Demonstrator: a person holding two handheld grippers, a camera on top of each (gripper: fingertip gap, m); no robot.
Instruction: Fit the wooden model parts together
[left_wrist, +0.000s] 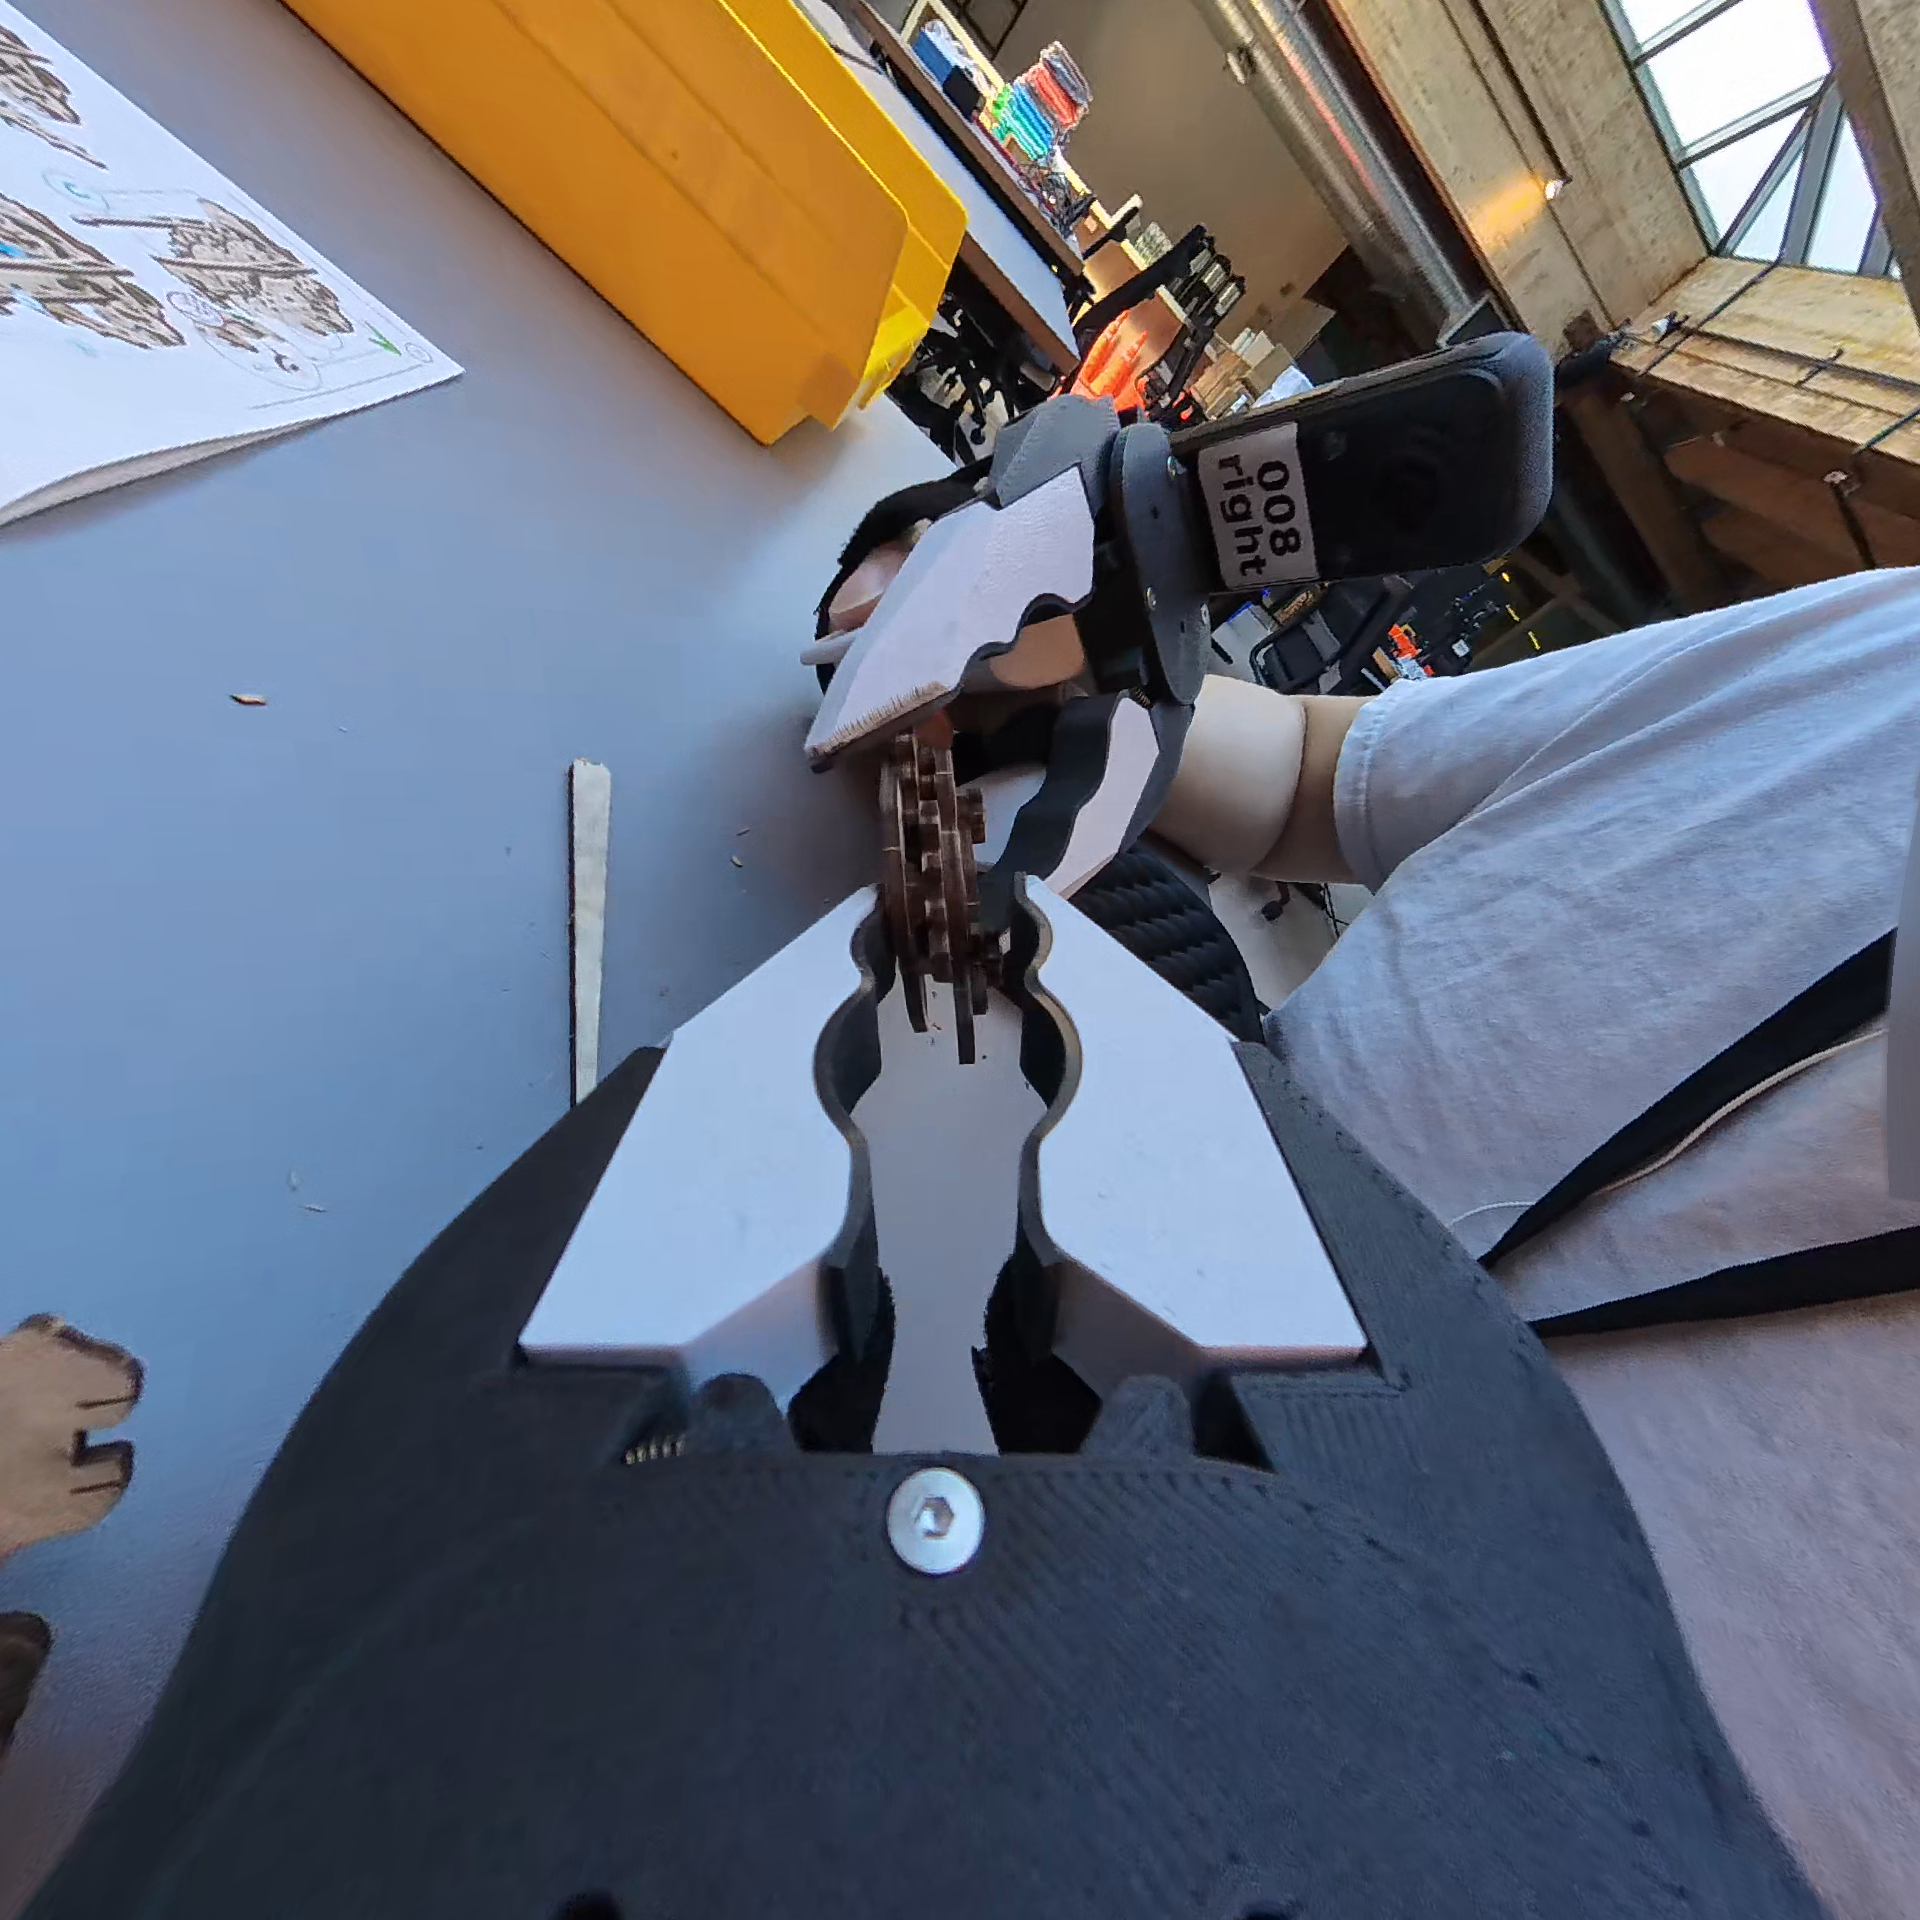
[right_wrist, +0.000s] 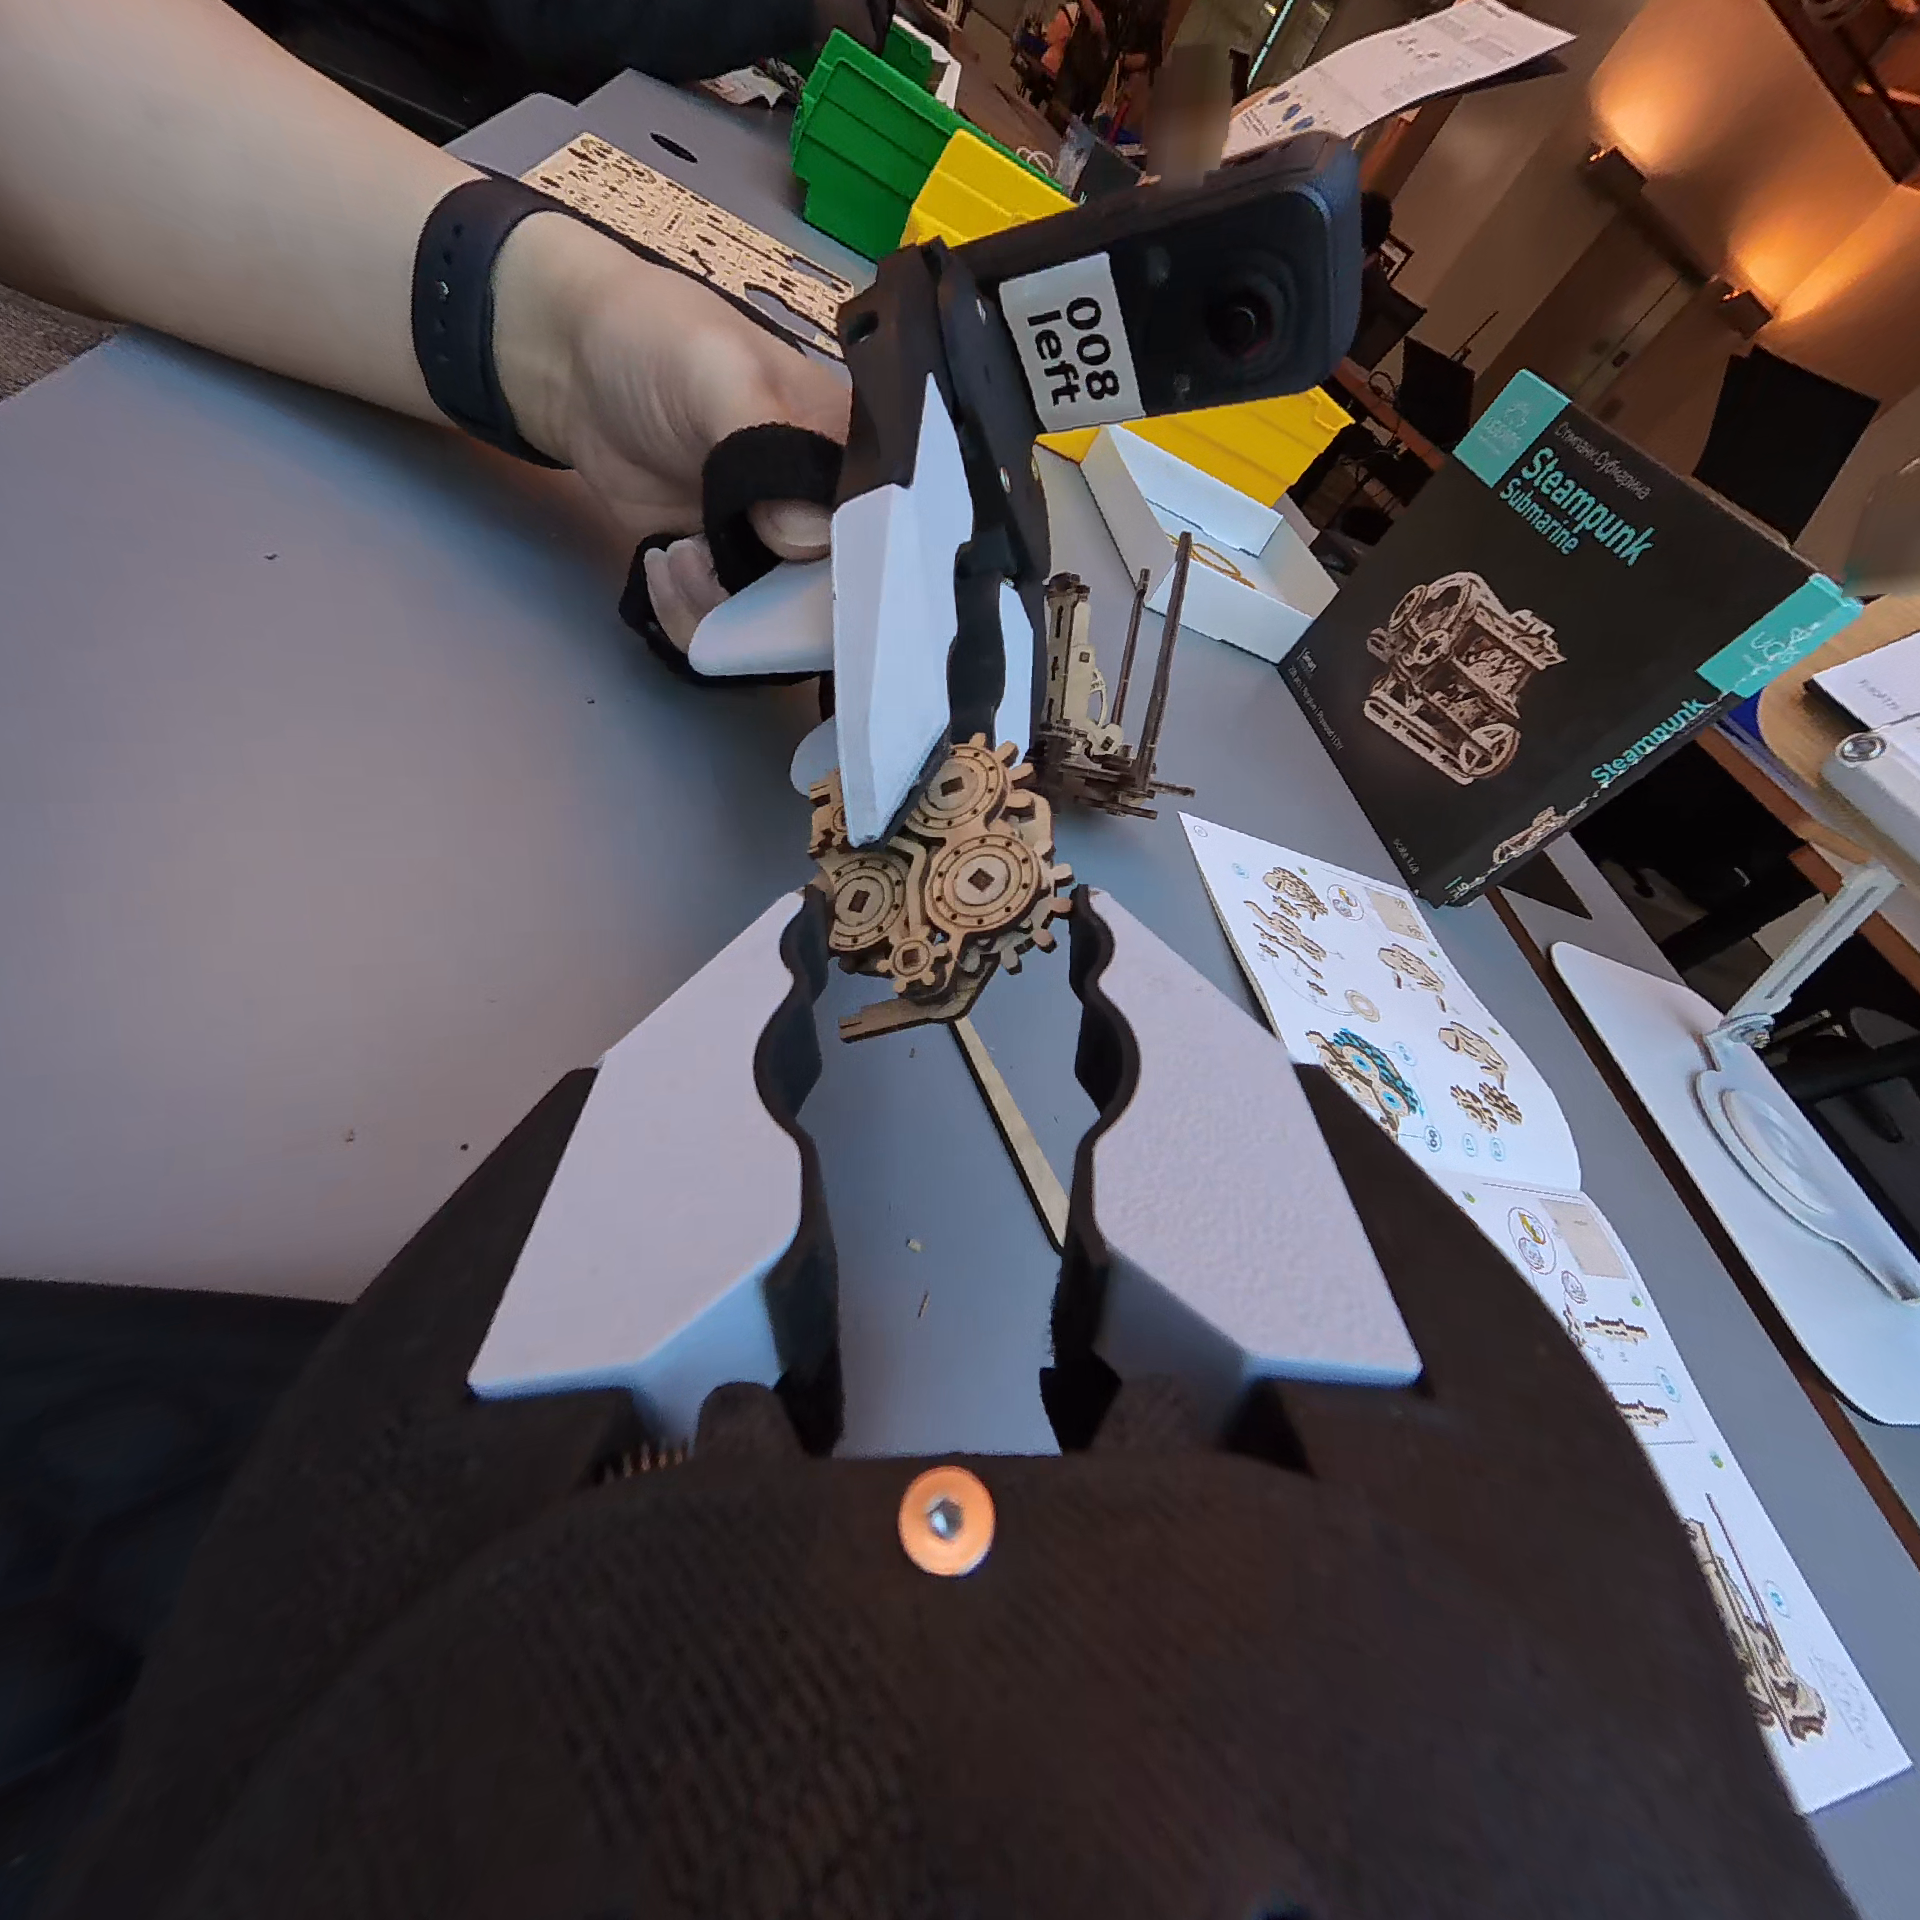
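Note:
A wooden gear assembly (right_wrist: 935, 883) of several round toothed discs is held above the grey table (right_wrist: 312, 831) between both grippers. My left gripper (left_wrist: 951, 899) is shut on its flat faces; here the assembly (left_wrist: 935, 914) shows edge-on. In the right wrist view the left gripper's white finger (right_wrist: 894, 675) comes down over the top disc. My right gripper (right_wrist: 943, 909) spans the assembly's width, its tips against the toothed edges. In the left wrist view the right gripper (left_wrist: 935, 810) reaches in from above.
A thin wooden strip (right_wrist: 1013, 1112) lies on the table under the grippers. An instruction booklet (right_wrist: 1382, 1039), the dark kit box (right_wrist: 1558, 644), a partly built wooden model (right_wrist: 1091, 707), a white tray (right_wrist: 1195, 520) and yellow bins (left_wrist: 675, 187) stand around. Loose wooden parts (left_wrist: 62, 1423) lie at left. My left and right fingertips are right by each other.

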